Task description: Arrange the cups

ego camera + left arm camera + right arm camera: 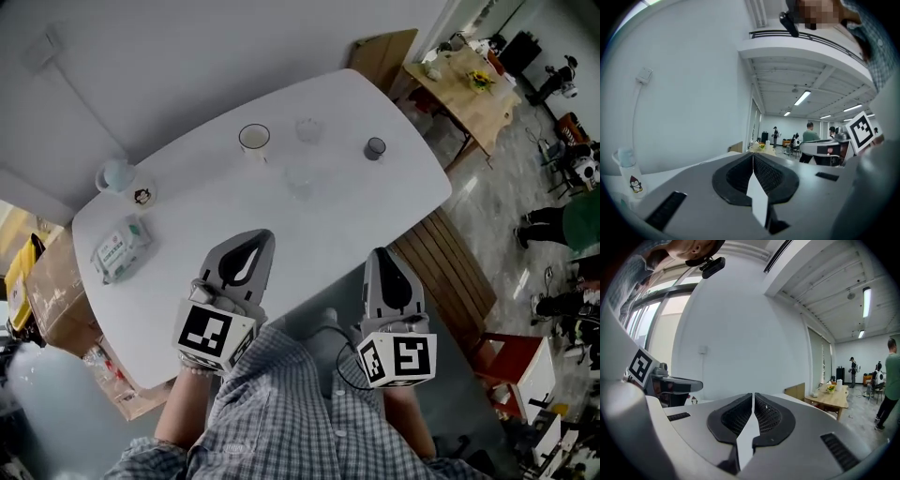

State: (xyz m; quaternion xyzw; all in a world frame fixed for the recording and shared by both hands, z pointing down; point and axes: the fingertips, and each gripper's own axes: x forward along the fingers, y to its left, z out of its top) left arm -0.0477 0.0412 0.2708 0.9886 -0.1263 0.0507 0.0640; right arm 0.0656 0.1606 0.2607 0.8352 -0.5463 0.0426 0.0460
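- Two claws, the left claw (259, 236) and the right claw (379, 253), hang at the near edge of the white oval counter (403, 202). Each has its jaws pressed together on nothing.
- Toward the far side stand a white-rimmed cup (254, 139), a clear glass cup (309, 129), a second clear glass cup (300, 180) nearer, and a small dark grey cup (375, 148) — all apart.
- A pale blue mug (114, 175) sits at the left end, near a green-and-white wipes packet (120, 247).

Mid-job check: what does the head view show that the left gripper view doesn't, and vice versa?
Head view only: the white cup, the dark cup and the wipes pack. Left gripper view only: the jaws of the left gripper pressed together, nothing between. Both: the right gripper and the far wooden table.
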